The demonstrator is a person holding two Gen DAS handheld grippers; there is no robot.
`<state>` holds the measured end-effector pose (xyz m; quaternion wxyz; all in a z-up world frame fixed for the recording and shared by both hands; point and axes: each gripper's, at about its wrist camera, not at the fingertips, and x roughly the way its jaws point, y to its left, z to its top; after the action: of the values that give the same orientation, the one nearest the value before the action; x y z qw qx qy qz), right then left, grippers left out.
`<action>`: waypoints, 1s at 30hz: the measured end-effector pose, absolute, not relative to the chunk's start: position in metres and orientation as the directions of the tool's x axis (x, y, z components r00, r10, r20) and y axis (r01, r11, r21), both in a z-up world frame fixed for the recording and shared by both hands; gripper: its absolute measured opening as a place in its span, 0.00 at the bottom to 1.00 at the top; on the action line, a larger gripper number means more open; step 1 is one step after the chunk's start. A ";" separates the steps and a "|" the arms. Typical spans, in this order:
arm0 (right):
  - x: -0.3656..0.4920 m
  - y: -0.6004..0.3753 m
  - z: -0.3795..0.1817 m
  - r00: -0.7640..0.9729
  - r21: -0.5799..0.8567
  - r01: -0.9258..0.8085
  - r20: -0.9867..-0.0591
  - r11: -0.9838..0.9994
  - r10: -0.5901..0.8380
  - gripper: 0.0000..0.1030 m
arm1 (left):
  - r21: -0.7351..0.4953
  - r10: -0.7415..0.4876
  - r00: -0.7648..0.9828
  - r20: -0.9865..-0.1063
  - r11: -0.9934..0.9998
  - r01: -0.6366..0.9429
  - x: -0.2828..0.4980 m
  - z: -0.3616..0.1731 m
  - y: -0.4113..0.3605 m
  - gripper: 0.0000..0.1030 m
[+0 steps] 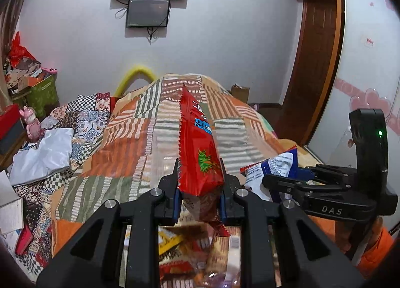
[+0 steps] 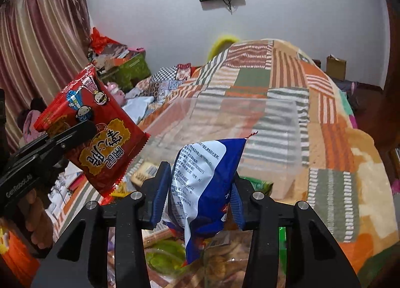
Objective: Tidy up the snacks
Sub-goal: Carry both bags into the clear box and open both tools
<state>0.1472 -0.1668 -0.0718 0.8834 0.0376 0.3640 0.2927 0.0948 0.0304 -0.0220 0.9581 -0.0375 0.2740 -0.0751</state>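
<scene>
Holding one packet each above the bed, the left gripper (image 1: 200, 188) is clenching a red snack packet (image 1: 197, 143) and the right gripper (image 2: 197, 193) a blue-and-white packet (image 2: 202, 183), while many snacks (image 2: 165, 258) below are waiting, the clear box (image 2: 250, 123) looking empty.

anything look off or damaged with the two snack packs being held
Nothing torn or spilled. The blue and white packet is crumpled where the right gripper squeezes it. The red packet sits edge-on and intact in the left gripper.

Black left gripper (image 1: 200, 188) and right gripper (image 2: 197, 193), blue pads, silver screws, orange sleeve (image 1: 375, 245).
</scene>
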 end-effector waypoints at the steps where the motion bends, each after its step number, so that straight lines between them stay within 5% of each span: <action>1: 0.148 -0.168 -0.070 0.570 0.279 -0.487 -0.616 0.828 0.543 0.39 | -0.113 -0.163 0.840 -0.517 0.986 0.122 0.097 -0.021 0.030 0.22; 22: 0.221 -0.172 -0.058 0.675 0.213 -0.395 -0.592 0.894 0.440 0.39 | -0.125 -0.104 0.846 -0.524 0.991 0.045 0.182 -0.031 0.032 0.22; 30: 0.238 -0.155 -0.084 0.627 0.151 -0.411 -0.669 0.899 0.399 0.39 | -0.103 -0.091 0.771 -0.630 0.994 0.033 0.213 -0.062 0.025 0.22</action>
<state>0.2376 -0.1548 -0.0842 0.9019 -0.0081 0.3687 0.2247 0.2130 0.0250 -0.0621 0.9401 -0.0429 0.3365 -0.0328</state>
